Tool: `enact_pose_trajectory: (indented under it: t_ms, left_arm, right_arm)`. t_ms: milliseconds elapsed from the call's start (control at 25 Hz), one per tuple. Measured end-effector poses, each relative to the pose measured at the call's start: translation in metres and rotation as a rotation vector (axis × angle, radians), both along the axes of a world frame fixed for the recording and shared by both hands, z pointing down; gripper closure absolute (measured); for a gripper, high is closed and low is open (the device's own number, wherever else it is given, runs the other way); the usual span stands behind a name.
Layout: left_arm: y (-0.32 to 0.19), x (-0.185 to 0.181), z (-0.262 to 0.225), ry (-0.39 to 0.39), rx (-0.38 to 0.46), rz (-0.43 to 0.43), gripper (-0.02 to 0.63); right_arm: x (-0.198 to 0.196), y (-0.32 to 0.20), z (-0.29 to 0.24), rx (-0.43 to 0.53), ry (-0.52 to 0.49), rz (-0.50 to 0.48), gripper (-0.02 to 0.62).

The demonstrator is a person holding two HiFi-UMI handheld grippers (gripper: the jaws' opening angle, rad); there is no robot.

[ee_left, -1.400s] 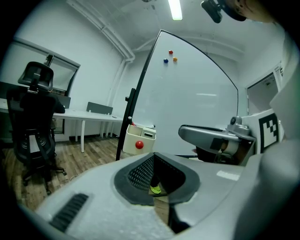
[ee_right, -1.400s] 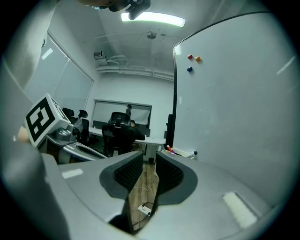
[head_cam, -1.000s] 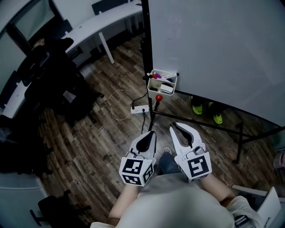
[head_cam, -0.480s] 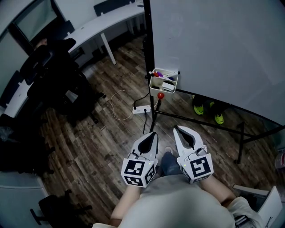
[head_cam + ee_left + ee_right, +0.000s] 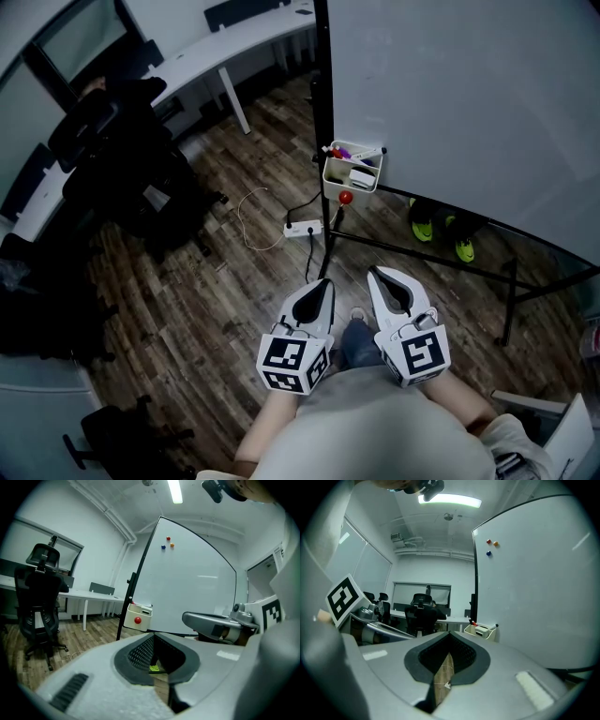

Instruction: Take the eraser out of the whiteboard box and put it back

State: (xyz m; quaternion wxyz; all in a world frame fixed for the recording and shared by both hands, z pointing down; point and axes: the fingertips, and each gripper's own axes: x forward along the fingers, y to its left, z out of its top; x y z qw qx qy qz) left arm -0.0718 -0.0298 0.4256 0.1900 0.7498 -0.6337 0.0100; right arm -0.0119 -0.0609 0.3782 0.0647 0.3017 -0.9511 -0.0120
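Note:
The cream whiteboard box [image 5: 337, 172] hangs at the lower left corner of the whiteboard [image 5: 469, 94], with a red knob [image 5: 346, 198] under it. A pale eraser [image 5: 362, 178] lies inside beside markers [image 5: 349, 152]. My left gripper [image 5: 322, 282] and right gripper [image 5: 379, 273] are held side by side low in the head view, well short of the box, both shut and empty. The left gripper view shows its joined jaws [image 5: 153, 637] with the box [image 5: 139, 617] ahead on the left. Past my right gripper [image 5: 449, 634] the box [image 5: 480, 631] shows just right of centre.
Black office chairs [image 5: 112, 169] and a white desk [image 5: 216, 56] stand on the left. A power strip [image 5: 305, 228] with a loose cable lies on the wood floor by the board's stand. Green shoes [image 5: 422, 230] sit under the board behind its black base bar [image 5: 422, 258].
The whiteboard and its box have shifted a little right and down in the head view. Both grippers stay side by side at the bottom of the view.

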Motion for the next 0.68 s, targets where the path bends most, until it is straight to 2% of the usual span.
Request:
enact_pose_trajectory:
  t_ms: [680]
  left_arm:
    - [0.0036,-0.0089,0.0054,0.001,-0.012,-0.011,0.604]
  right_arm:
    - [-0.0094,-0.0009,0.0049,0.008,0.022,-0.014,0.591]
